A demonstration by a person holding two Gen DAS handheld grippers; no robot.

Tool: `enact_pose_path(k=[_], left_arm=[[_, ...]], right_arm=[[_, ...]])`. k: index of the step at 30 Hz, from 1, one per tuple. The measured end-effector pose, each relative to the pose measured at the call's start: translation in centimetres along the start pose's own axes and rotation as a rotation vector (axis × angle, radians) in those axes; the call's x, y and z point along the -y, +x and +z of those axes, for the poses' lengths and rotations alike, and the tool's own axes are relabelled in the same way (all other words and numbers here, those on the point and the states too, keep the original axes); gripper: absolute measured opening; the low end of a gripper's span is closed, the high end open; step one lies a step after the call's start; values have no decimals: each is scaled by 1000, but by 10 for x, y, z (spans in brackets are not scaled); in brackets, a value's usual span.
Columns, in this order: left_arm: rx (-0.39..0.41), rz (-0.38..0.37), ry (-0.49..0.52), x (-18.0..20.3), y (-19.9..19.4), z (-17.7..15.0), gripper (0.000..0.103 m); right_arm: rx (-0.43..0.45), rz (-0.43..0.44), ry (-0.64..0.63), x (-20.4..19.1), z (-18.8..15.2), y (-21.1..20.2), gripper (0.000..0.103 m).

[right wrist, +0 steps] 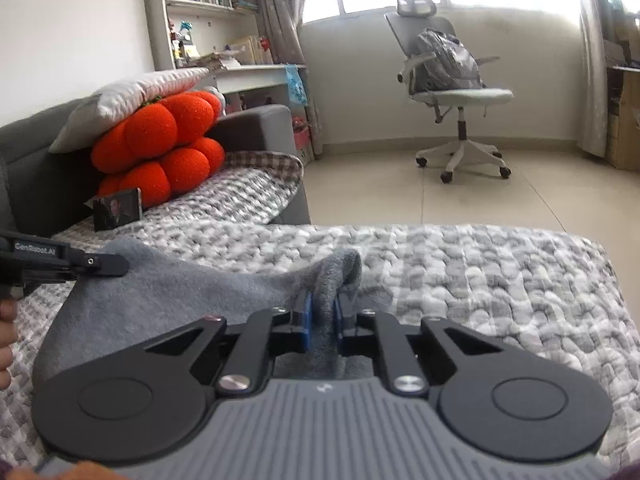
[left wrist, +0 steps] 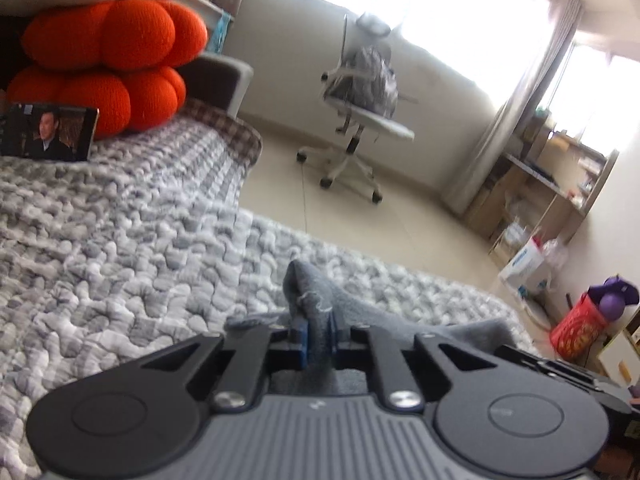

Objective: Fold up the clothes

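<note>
While both jaws pinch bunched fabric, the left hand-held gripper [left wrist: 319, 336] and the right hand-held gripper [right wrist: 323, 322] each clamp narrowly on the grey cloth [right wrist: 168, 288], which lies spread on the quilted bed cover [right wrist: 480, 280] near its edge facing the tiled floor [right wrist: 400, 196].

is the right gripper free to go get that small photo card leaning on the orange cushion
Probably not yet. The right gripper is shut on the grey cloth, so it would drag it along. The photo card also stands beyond the left gripper, which partly blocks that path.
</note>
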State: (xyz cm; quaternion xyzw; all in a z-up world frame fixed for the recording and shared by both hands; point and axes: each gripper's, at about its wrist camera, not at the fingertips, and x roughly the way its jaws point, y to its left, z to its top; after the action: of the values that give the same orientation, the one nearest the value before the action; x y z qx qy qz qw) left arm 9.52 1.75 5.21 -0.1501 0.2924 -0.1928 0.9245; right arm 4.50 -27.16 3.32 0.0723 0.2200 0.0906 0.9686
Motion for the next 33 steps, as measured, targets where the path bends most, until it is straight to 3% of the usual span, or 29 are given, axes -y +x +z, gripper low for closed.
enact_pose_path(k=[5,14,18,23,28,30,32,33], left_arm=[[30,3,-47,-3,-5,4,9],[-69,52,-62,-14,26,-10,10],[-44,61,-20,-11,20,-11,10],[-3,55,-47,-13,12,-7,10],[27,77,-35,-12,13,-2,9],[4,59,-51,-15,16,-2,9],[-18,51,-62,-18,18,-4,11],[-24,49,-71,-20,17,-4,23]], right_arm=[[25,-3,1,-1,10,0,9],[-41,-40,-21,5,0,23,8],[-29,-33,-16,8,-2,21,8],[48,-4,-40,1,2,10,8],[53,-45,-52,0,3,12,5],[53,-63,-56,0,4,13,5],[32,-70,-54,1,2,15,6],[6,-65,-48,3,0,18,9]])
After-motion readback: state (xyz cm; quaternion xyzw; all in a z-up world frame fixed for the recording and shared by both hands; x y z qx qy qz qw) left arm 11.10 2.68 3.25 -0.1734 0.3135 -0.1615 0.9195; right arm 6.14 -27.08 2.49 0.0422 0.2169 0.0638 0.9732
